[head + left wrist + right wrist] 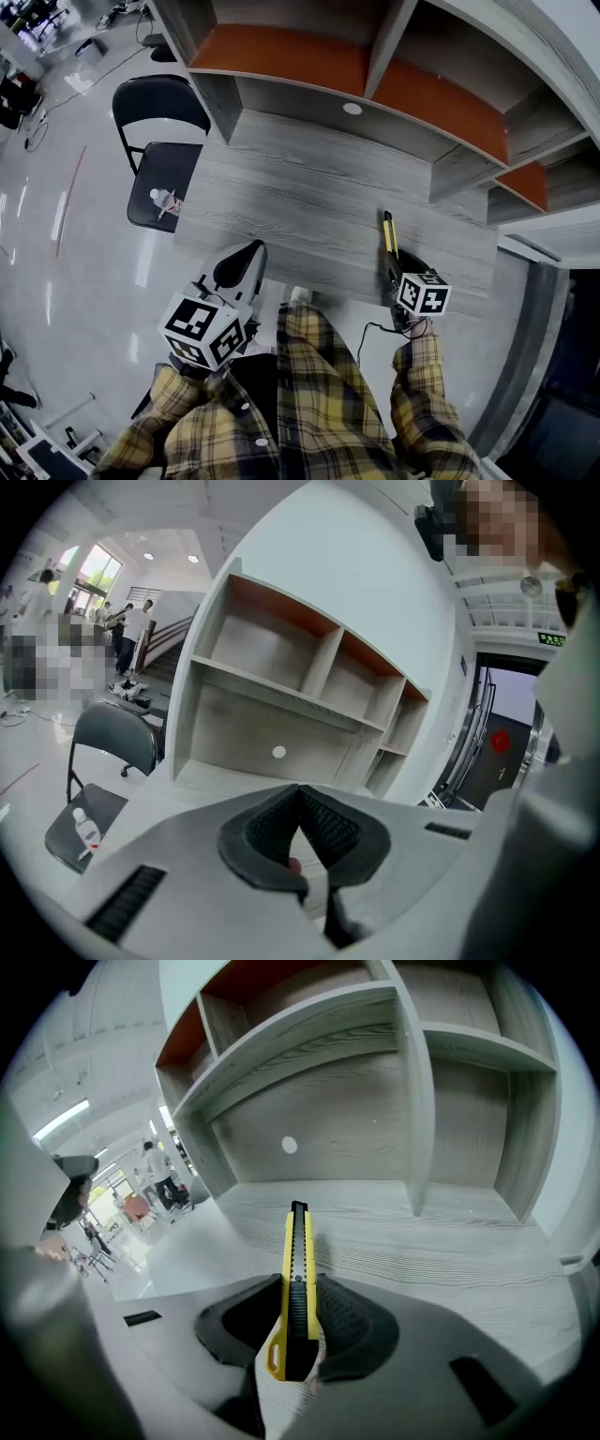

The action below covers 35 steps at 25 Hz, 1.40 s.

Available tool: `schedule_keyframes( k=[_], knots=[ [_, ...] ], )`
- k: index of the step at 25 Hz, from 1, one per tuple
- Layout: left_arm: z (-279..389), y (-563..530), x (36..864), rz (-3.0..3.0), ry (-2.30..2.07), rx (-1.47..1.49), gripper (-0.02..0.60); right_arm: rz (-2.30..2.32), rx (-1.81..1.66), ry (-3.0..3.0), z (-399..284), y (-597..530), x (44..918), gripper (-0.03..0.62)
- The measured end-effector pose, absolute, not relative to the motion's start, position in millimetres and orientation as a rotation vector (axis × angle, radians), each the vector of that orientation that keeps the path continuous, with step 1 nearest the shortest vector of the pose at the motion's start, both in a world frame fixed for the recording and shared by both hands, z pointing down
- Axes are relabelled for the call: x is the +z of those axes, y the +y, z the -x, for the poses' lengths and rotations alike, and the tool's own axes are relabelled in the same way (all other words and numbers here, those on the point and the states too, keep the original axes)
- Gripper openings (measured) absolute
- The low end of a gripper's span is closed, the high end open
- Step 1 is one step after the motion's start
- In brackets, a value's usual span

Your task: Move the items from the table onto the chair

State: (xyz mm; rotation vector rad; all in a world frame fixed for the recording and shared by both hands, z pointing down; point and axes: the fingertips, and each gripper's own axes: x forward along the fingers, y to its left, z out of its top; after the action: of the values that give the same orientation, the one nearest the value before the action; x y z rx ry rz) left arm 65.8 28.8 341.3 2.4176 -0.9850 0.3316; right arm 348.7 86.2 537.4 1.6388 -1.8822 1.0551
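Knife (298, 1279): the right claw (298, 1326) has closed on its rear half, with the yellow body upright between the pads and the front end reaching well past them. It hangs over the near right part of the desk (309, 206), and looks lifted clear of it. The left claw (300, 799) is fully closed with nothing in it, low at the desk's near left edge.

The step in hand is probably the carry to the chair (173, 164), which stands off the desk's left end, well away from the knife. So much of the knife overhangs the pads that it could pivot, so a firm squeeze and a slow, level swing to the left would suit. The left claw sits roughly on that path and is best drawn aside. A small bottle (166, 202) already lies on the seat near its front, so aim for the bare part behind it. Lower the knife until it rests there before opening the pads.
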Motion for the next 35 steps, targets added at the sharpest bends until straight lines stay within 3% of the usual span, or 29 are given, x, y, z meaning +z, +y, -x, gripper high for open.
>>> schedule_keyframes(
  k=[8,19,27,35],
  knots=[
    [62,-12,347,-2.386,-1.029,0.278,0.005,-1.597,1.031,-2.003,-196,37,494,0.127],
    [312,-57,373,-2.240,-1.269,0.245,0.005,-1.235,0.975,-2.225,120,-44,480,0.127],
    [435,-51,437,-2.063,-1.380,0.261,0.005,-1.002,1.005,-2.313,322,-100,522,0.127],
    [492,-30,515,-1.858,-1.447,0.205,0.005,-0.964,1.045,-2.222,423,-154,637,0.127]
  ],
)
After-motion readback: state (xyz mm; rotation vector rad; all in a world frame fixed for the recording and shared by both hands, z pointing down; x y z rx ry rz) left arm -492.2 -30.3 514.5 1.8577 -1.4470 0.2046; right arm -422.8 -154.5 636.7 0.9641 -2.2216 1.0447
